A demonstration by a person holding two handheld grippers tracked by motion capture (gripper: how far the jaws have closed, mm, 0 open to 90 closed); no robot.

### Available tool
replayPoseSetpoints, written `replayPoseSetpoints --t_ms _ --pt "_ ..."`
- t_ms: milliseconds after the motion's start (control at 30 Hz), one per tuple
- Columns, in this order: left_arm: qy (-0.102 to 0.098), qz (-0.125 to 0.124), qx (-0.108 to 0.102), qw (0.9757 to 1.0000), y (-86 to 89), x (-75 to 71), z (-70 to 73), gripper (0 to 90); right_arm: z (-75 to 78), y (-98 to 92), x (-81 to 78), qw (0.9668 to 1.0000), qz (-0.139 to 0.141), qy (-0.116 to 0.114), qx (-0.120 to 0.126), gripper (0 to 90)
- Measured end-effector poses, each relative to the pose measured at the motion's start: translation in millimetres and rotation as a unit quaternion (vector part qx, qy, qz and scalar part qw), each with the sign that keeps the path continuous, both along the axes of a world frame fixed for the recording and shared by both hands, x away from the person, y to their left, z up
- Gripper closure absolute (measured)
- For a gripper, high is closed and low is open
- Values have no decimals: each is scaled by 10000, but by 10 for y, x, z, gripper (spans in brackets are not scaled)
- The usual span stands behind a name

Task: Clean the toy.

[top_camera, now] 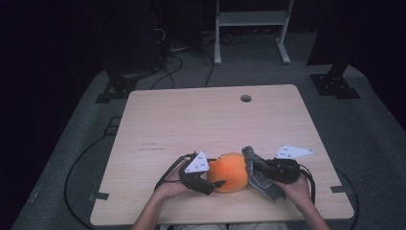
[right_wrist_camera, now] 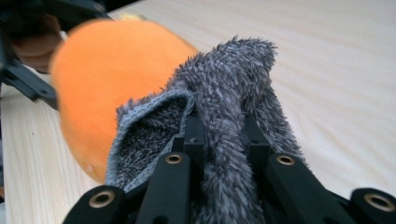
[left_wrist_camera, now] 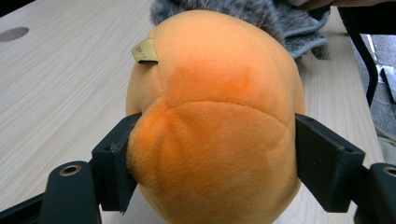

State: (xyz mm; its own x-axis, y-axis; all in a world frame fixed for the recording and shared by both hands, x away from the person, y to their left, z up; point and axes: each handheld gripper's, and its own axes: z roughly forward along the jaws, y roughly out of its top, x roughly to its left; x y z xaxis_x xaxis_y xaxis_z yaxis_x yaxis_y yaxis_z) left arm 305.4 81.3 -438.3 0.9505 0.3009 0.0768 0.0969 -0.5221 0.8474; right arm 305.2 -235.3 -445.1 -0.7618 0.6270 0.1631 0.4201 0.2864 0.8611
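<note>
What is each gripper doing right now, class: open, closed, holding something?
Left gripper: jaws against both sides of the orange plush ball, holding it.
Right gripper: closed on the grey fuzzy cloth.

The plush toy (top_camera: pixel 230 171) lay on the table (top_camera: pixel 191 120) near its front edge, between the left gripper (top_camera: pixel 216 184) and the right gripper (top_camera: pixel 253 167); the cloth (top_camera: pixel 261 179) lay just right, probably touching it.

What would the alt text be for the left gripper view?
An orange plush ball sits between the left gripper's two black fingers, which touch its sides, on a pale wooden table. A grey fuzzy cloth lies just behind it.
</note>
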Motion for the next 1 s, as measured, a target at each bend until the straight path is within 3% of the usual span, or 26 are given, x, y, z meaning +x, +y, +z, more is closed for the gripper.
replayPoseSetpoints --t_ms 67,100,200,267,367,433,500,533,667,733,800,867,933,1000 --pt "-16 -17 6 10000 5 -8 2 229 -10 -40 7 9998 -96 63 -175 762" --pt "-19 -26 6 10000 5 -12 1 228 -3 -59 7 9998 -126 79 -126 762" --pt "-39 -72 19 10000 -2 -19 -3 225 87 -49 -15 9994 -20 -120 312 762" --pt "-2 -51 1 10000 4 -11 -6 224 149 -6 -32 9985 105 -280 464 762" --pt "118 -3 -45 9999 40 19 -15 224 99 49 -24 9993 213 -209 227 761" --pt "168 19 -83 9998 43 29 -24 224 13 42 -15 9996 168 -108 215 760" --pt "151 12 -63 9999 44 26 -20 223 12 34 -27 9996 111 -239 -136 760" --pt "132 1 -44 9999 45 20 -18 223 15 20 -30 9994 96 -247 -200 760" --pt "60 -10 -26 10000 12 0 -21 222 88 24 -61 9994 95 -332 -43 761" --pt "29 -37 0 10000 -16 -12 -21 223 156 62 -69 9984 164 -456 284 761" --pt "-26 -79 28 10000 -28 -29 -21 224 199 115 -69 9975 253 -502 425 761" --pt "-32 -98 32 9999 -21 -34 -22 225 170 146 -60 9979 296 -451 348 761" --pt "-37 -109 40 9999 -25 -38 -23 226 102 110 -33 9981 268 -281 488 761" --pt "-40 -114 40 9999 -36 -39 -20 226 57 60 -4 9988 187 -147 432 761"
